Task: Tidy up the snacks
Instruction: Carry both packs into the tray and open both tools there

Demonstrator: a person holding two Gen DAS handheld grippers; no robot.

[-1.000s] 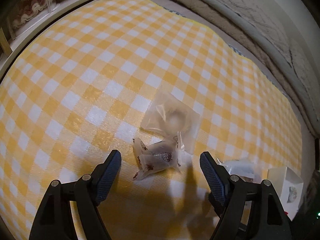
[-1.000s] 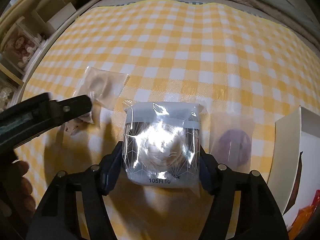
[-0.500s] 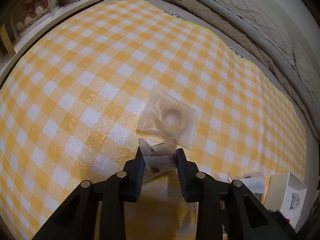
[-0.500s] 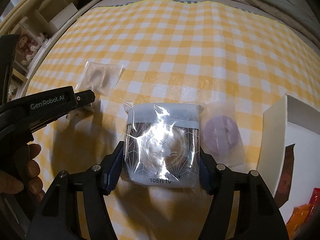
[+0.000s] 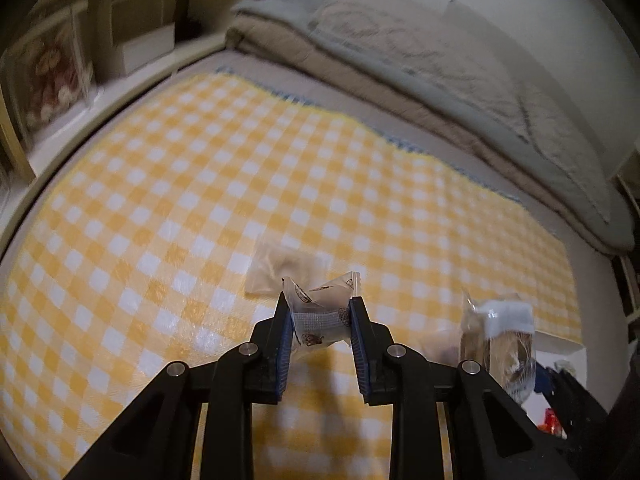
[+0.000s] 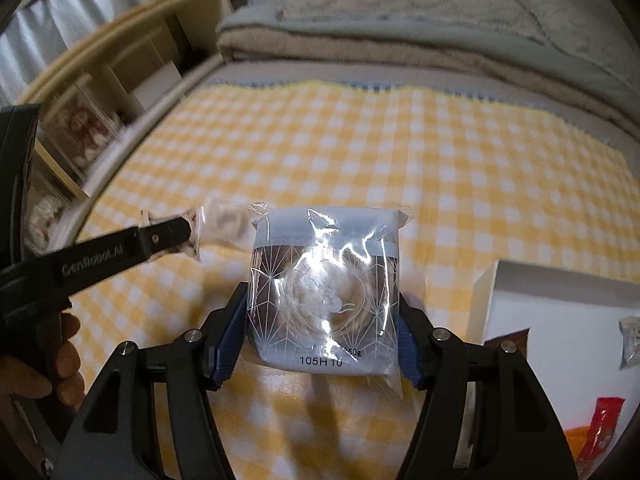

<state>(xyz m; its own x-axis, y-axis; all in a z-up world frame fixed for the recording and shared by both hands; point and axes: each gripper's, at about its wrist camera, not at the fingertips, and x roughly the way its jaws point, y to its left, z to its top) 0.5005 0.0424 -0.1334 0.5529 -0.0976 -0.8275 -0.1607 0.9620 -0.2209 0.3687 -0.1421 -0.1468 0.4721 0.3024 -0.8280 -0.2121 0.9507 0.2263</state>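
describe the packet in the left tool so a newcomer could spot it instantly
On the yellow checked cloth, look between the left tool pads. The small clear packet has brown printed motifs, unlike the plain flat pouch behind it.

Checked cloth (image 5: 168, 208): broad bare stretch at centre and far side, open to passage. Obstacles: frosted snack packet (image 5: 280, 268) lying mid-cloth; white box (image 6: 560, 320) at the right edge (walls upright); shelving (image 6: 120, 80) along the left; folded bedding (image 5: 440, 92) behind.
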